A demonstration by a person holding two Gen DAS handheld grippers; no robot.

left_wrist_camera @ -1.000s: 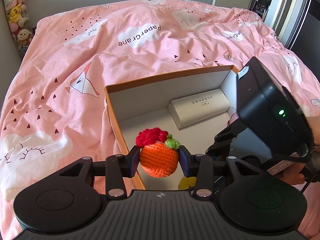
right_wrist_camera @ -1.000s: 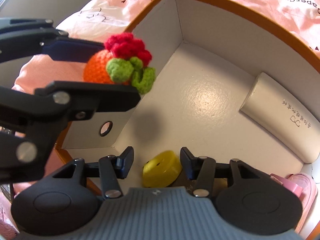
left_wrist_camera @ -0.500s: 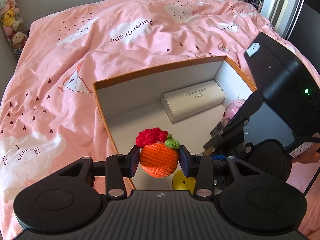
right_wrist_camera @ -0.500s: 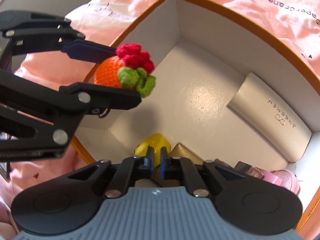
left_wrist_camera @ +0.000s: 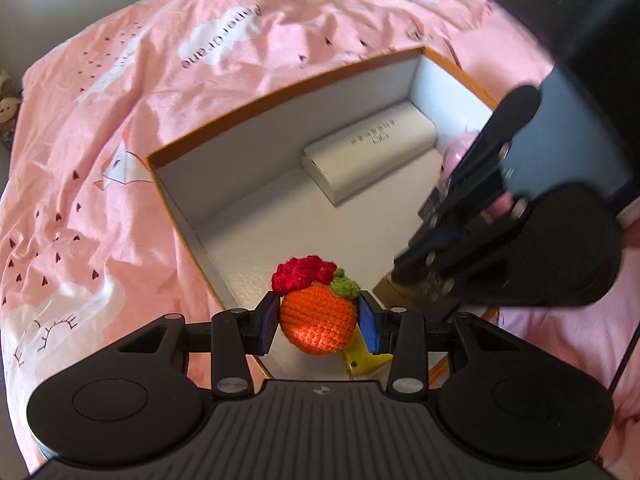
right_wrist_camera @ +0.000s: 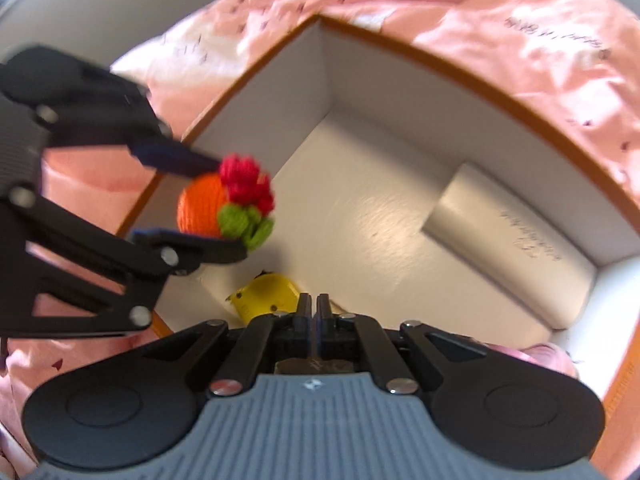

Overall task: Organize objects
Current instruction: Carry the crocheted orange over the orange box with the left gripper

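1. Landmark: open box (left_wrist_camera: 280,92), orange rim, white inside, sitting on a pink printed bedcover (left_wrist_camera: 120,120).
2. Left gripper (left_wrist_camera: 319,316) has its jaws partway apart, clamped on a crocheted orange fruit (left_wrist_camera: 318,316) with a red and green top. Blue pads press both sides of the fruit.
3. The fruit is held in the air just inside the box's near-left wall, above the box floor, not touching it.
4. Right gripper (right_wrist_camera: 311,312) has its jaws fully closed together, nothing visible between them. It hangs over the near part of the box.
5. In the left wrist view the right gripper's body covers the box's right side and hides part of the contents there.
6. White rounded case (left_wrist_camera: 368,156) lies on the box floor along the far wall, toward the far-right corner.
7. Yellow object (right_wrist_camera: 264,294) lies on the box floor near the front wall, just ahead of the right gripper's tips and below the fruit.
8. Gold-brown object (left_wrist_camera: 404,292) in the box, under the right gripper, mostly hidden.
9. Pink item (right_wrist_camera: 548,354) in the box's near-right corner, partly hidden, blurred.
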